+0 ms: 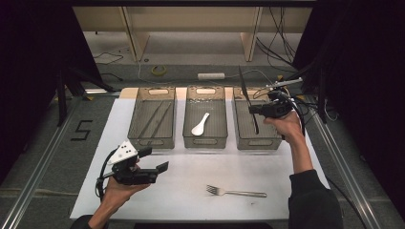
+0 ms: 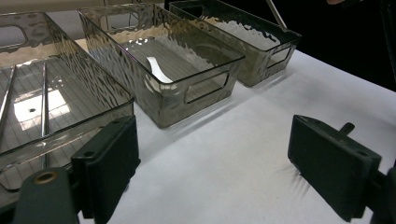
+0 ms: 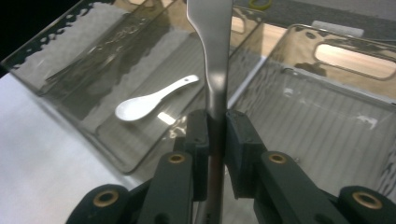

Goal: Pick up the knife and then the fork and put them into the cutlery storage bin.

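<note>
The right tongs (image 3: 215, 140) pinch a metal utensil (image 3: 211, 42) by its flat handle; its pads press both faces of the stem. In the high view those right tongs (image 1: 260, 110) hang above the right bin (image 1: 258, 141), and the utensil (image 1: 247, 98) stands nearly upright over that bin, one end up and the other down toward the bin floor. Which kind of utensil it is I cannot tell; it looks like a knife. The left tongs (image 1: 154, 160) are spread with nothing between them, held low over the counter (image 1: 191, 167) in front of the left bin (image 1: 153, 141).

Taking the middle bin (image 1: 205, 141) as the landmark: it holds a white spoon (image 1: 200, 124). The bin to its left holds two thin dark sticks (image 1: 157, 118), probably chopsticks. The bin to its right looks bare inside, with the held utensil above it. A fork (image 1: 236, 192) lies loose on the counter, in front of the middle bin and a little to its right, well apart from both tongs.

The work appears to be sorting cutlery by kind, and I judge it well past halfway: spoon and sticks are binned, the held piece awaits lowering and release, and the fork is untouched.

Count: three bins, two tongs, one spoon, two sticks, one held utensil, one fork.
</note>
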### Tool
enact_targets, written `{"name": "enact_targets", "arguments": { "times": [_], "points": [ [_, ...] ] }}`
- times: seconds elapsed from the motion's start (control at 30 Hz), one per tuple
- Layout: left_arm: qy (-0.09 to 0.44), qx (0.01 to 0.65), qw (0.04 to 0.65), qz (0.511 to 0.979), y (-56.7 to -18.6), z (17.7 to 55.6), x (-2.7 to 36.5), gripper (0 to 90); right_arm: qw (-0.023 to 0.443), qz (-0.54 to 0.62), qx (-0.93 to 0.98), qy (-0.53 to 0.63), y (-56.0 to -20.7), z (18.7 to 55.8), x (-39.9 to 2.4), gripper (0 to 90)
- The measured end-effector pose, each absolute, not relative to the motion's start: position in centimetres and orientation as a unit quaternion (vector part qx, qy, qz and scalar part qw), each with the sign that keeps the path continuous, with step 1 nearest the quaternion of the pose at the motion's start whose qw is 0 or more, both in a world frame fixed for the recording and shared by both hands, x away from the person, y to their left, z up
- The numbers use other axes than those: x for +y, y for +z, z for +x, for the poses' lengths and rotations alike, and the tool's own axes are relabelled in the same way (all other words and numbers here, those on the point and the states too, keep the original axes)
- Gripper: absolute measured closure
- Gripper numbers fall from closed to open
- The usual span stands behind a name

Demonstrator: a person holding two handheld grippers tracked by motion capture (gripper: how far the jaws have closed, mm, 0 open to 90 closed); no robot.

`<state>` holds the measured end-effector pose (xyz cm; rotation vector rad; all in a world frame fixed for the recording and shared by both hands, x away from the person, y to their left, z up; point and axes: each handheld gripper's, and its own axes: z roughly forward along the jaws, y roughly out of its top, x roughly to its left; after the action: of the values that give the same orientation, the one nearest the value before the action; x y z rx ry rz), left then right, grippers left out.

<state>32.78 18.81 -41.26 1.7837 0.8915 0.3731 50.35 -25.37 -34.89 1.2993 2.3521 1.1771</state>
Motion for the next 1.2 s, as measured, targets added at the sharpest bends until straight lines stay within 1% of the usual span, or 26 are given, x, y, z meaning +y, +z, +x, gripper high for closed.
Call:
{"name": "enact_targets", "arguments": {
  "times": [0.53,0.9,1.2],
  "points": [
    [0.154,0.373,0.529,0.746,-41.3,32.7,18.7,15.8,0.116,0.487,0.771,0.393,-36.6,52.4,-26.6,80.9],
    [0.156,0.371,0.530,0.747,-41.2,32.7,18.7,15.8,0.128,0.496,0.787,0.345,-38.6,52.7,-25.8,80.8],
    [0.155,0.372,0.530,0.746,-41.2,32.7,18.7,15.8,0.122,0.507,0.791,0.321,-40.4,52.9,-25.2,80.7]
  ]
}}
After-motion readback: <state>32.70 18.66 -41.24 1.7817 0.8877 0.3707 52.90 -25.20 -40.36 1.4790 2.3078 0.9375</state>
